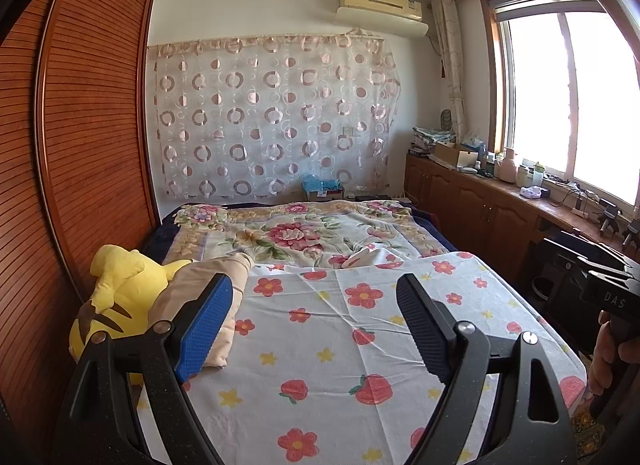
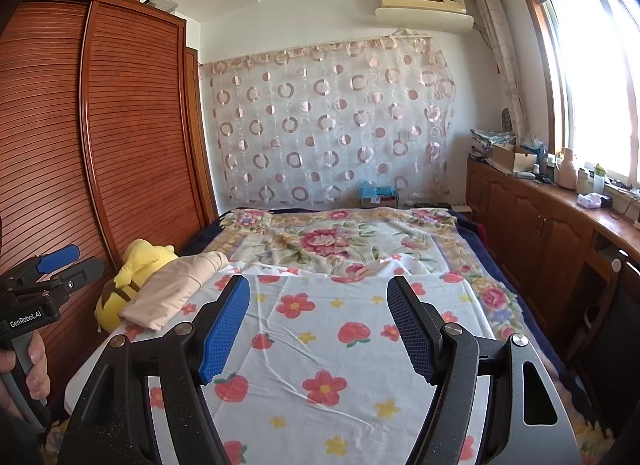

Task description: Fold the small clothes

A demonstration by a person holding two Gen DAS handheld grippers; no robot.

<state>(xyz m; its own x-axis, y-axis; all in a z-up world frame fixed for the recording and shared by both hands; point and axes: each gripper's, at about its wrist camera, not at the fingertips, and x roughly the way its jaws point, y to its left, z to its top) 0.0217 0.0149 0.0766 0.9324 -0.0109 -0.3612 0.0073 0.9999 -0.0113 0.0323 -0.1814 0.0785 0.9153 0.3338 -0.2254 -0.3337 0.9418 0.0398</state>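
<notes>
The beige garment (image 1: 208, 297) lies bunched along the bed's (image 1: 360, 345) left edge, leaning on the yellow plush toy (image 1: 120, 297). Its long axis seems to run up the bed toward the far end. Left tongs (image 1: 314, 321) hover spread and empty, just beside it; right tongs (image 2: 318, 321), also spread, are farther off, so the left is nearer.

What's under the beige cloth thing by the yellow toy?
The beige garment lies on the strawberry-print sheet, leaning against the yellow plush toy. Part of the toy is covered.
</notes>
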